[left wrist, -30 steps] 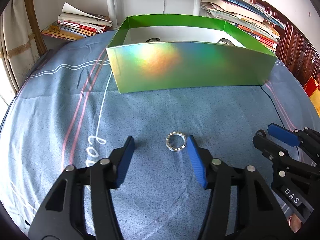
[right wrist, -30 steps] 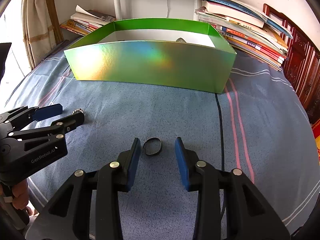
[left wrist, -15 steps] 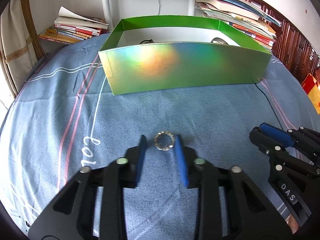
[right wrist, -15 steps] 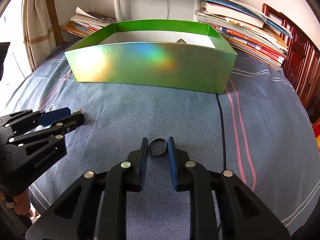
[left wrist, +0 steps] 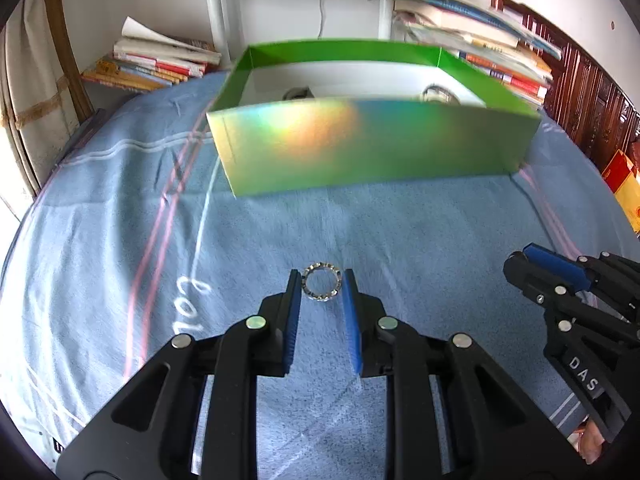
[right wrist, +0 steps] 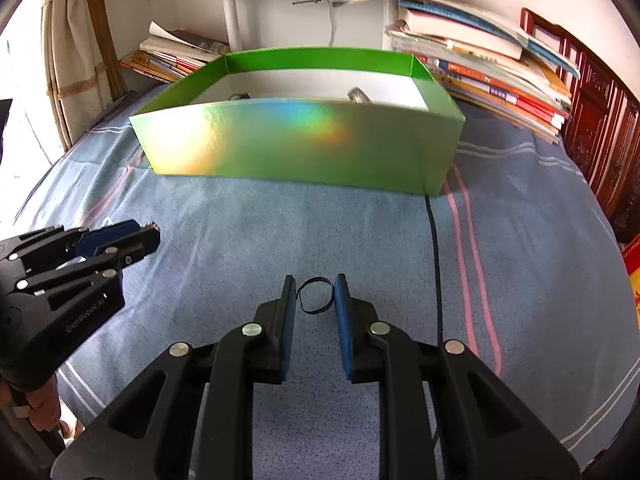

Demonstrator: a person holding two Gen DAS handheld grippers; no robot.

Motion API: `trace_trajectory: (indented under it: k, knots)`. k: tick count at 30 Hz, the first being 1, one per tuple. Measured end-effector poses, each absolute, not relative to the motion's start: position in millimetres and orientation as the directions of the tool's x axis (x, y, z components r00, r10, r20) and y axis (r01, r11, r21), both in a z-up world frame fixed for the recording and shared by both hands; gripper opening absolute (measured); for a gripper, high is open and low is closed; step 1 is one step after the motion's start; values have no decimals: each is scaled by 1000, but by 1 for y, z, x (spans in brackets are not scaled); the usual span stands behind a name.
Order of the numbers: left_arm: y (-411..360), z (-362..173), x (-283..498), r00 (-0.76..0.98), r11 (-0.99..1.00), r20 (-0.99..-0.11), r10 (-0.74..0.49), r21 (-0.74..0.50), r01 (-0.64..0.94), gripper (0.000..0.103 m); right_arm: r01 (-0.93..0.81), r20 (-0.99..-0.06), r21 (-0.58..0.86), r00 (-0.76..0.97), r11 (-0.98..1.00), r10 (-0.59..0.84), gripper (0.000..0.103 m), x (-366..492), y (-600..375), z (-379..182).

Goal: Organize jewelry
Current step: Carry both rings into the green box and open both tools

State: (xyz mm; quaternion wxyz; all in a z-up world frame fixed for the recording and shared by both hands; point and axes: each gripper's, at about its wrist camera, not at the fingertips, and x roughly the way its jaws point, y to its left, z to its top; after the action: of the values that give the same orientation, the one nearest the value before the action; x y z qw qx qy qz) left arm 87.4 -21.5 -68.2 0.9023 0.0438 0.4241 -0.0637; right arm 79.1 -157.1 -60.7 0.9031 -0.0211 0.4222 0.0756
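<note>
A silver beaded ring (left wrist: 321, 284) sits between the blue pads of my left gripper (left wrist: 321, 285), which is shut on its two sides just above the blue cloth. In the right wrist view, my right gripper (right wrist: 315, 294) is shut on a thin black ring (right wrist: 316, 305) in the same way. Ahead of both stands the shiny green box (left wrist: 360, 152) (right wrist: 300, 144), open-topped, with small jewelry pieces (left wrist: 438, 94) (right wrist: 358, 95) on its white floor. Each gripper shows at the edge of the other's view: the right gripper (left wrist: 524, 258) and the left gripper (right wrist: 144, 232).
A blue striped cloth (left wrist: 120, 220) covers the surface. Stacks of books (left wrist: 156, 66) (right wrist: 492, 76) lie behind the box on both sides. A white stand (right wrist: 236, 20) rises at the back. A black cable (right wrist: 434, 240) runs across the cloth at right.
Both grippers' jaws have closed from wide apart onto their rings: the left on the silver one, the right on the black one. The hands have hardly moved.
</note>
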Motion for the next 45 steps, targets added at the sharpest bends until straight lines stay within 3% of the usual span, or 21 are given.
trace_trajectory:
  k: [11, 15, 19, 26, 27, 29, 34, 36, 42, 45]
  knots:
    - [-23, 31, 140, 769, 987, -634, -82, 55, 151, 21, -172, -611, 8, 779, 985, 141, 20, 144, -162, 40]
    - [-39, 37, 199, 729, 982, -676, -111, 38, 185, 21, -158, -666, 42, 732, 987, 145, 20, 209, -172, 36]
    - [-56, 8, 252, 665, 982, -743, -74, 63, 181, 21, -83, -734, -3, 677, 997, 54, 20, 260, -179, 4]
    - [-65, -29, 279, 597, 979, -795, -106, 21, 202, 22, -54, -779, 15, 625, 998, 46, 21, 283, -187, -25]
    - [-65, -30, 281, 603, 980, -791, -107, 20, 200, 24, -48, -780, 16, 624, 999, 42, 27, 283, -189, -25]
    - [-62, -27, 281, 620, 983, -778, -101, 18, 184, 48, -35, -775, 23, 630, 999, 40, 42, 279, -193, -23]
    - [-49, -10, 265, 662, 987, -744, -95, 15, 158, 56, -2, -723, 23, 690, 1000, 18, 55, 246, -200, 0]
    - [-40, 1, 247, 694, 991, -715, -82, 19, 136, 62, 2, -697, 30, 717, 1000, 20, 69, 226, -203, 8]
    - [-14, 20, 169, 790, 996, -613, -28, 51, 75, 80, 16, -580, -6, 815, 1000, -17, 95, 126, -191, 23]
    - [-3, 21, 129, 812, 998, -583, -34, 29, 63, 86, 2, -532, -25, 847, 1000, -15, 100, 82, -182, 23]
